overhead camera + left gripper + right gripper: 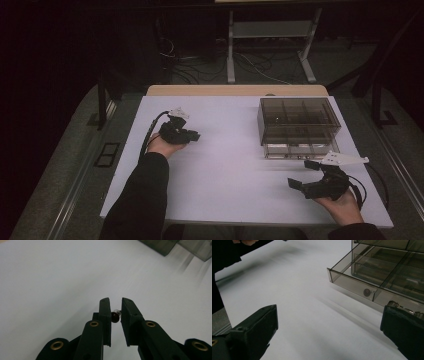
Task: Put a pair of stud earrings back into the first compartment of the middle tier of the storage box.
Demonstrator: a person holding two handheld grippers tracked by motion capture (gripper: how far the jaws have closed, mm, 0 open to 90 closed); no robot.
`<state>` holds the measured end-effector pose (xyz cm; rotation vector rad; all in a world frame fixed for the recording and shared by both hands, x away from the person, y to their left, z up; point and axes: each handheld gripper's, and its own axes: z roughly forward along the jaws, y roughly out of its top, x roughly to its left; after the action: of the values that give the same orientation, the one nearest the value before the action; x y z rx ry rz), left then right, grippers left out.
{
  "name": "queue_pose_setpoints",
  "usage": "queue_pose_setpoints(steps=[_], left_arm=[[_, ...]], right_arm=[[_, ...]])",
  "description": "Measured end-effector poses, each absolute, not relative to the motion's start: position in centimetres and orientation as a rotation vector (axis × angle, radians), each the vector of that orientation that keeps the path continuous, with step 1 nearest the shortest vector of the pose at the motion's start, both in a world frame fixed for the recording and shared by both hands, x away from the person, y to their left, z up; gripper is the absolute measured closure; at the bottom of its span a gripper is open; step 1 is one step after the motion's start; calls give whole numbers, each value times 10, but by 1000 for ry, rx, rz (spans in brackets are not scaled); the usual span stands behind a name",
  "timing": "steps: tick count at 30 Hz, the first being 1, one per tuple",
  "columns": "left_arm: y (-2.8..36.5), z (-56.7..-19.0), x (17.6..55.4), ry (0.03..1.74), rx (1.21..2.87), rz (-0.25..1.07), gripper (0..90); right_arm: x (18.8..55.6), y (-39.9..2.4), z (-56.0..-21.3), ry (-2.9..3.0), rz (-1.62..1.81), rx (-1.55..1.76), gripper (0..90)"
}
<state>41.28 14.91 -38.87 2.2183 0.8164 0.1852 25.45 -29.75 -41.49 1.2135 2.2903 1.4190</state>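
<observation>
Left claw [115, 315] clenched on a small bulb [115, 315], dark base w/ clear glass tip, pinched between its 2 jaws above the white table [225, 170]. Right claw [304, 174] released, jaws wide apart, nothing between, near front of the smoky plastic drawer box [298, 125], 1 drawer [372, 290] pulled out.

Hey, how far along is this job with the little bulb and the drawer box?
Done: the left hand-held gripper is shut on a small bulb, above the table, and the box has its lower drawer pulled out. In hand: carrying the bulb. Left: probably dropping it into a drawer; the right hand-held gripper waits open nearby.
</observation>
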Motion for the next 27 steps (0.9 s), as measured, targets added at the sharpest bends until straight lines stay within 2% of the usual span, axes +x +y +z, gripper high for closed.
queue_pose_setpoints(steps=[14,27], left_arm=[[135,-351,406,734,2186,199,776],[96,-332,404,653,2109,150,776]], right_arm=[[255,-297,-415,2291,1418,1217,7],[254,-297,-415,2291,1421,1215,7]])
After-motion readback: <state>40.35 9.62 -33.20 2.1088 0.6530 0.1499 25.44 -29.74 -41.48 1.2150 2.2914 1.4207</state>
